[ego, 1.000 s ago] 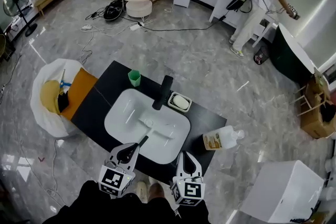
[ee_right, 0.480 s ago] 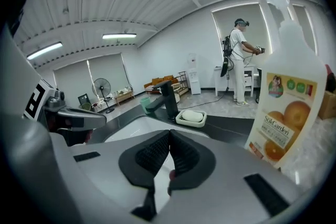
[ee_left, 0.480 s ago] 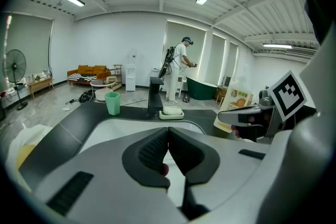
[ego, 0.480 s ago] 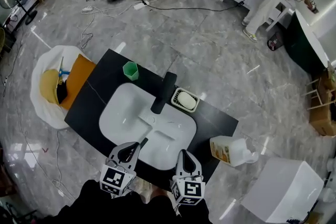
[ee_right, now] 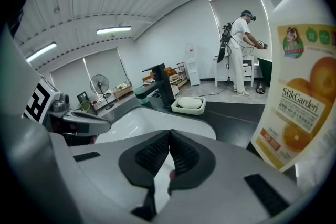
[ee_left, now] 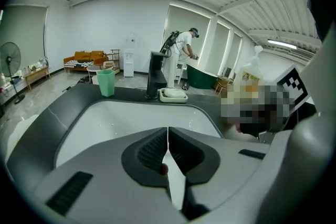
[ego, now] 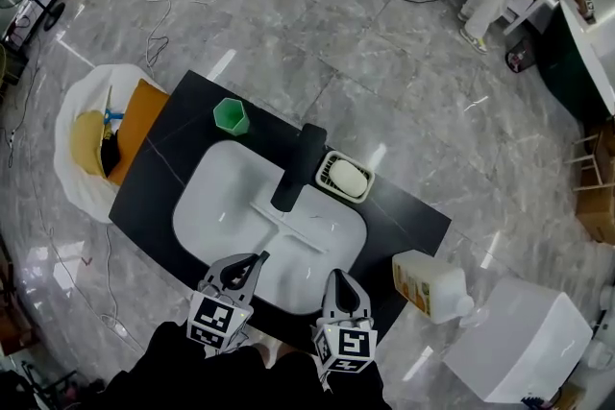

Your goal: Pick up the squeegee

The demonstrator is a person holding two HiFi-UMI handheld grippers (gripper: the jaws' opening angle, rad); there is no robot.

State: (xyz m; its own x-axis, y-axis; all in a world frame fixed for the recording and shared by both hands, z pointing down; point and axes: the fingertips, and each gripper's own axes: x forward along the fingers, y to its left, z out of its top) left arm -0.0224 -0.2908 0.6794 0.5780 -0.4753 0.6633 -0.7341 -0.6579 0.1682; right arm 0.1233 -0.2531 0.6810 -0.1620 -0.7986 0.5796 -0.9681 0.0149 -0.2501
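Closed jaws on left gripper (ee_left: 168, 136) and right gripper (ee_right: 169, 139), pads pressed together, nothing pinched in either. Both parked over near edge of sink (ego: 207, 206), left toward its near-left rim, right toward its near-right rim, tips angled down at basin.

Look for squeegee (ego: 288, 224) flat inside sink, about mid-basin, just in front of faucet (ego: 293, 170). Pale on pale bowl, so hard to read: long bar slantwise across basin, handle end not clear from head view. Not visible in either gripper view, probably masked by jaw bodies. No contact with either gripper.

Round the sink: soap dish (ego: 324, 173) at far rim beside faucet, green cup (ego: 231, 116) off far-left corner on black counter (ego: 168, 173), orange-label bottle (ego: 428, 283) off right end, near right gripper.

Judged step: approach, pickup not begun.

To do it well:
- Commit one gripper, hold other back at sink rim.
- Spread jaws wide before dropping into basin, not once down there.
- Line pads across thin section of bar or handle, not along it.
- Aim near where handle meets bar, for balance.
- Expect slick bowl: likely slide if one pad touches first, so close both pads evenly.
- Lift straight up, clear of faucet.
- Keep right gripper off bottle, looks easy to tip.
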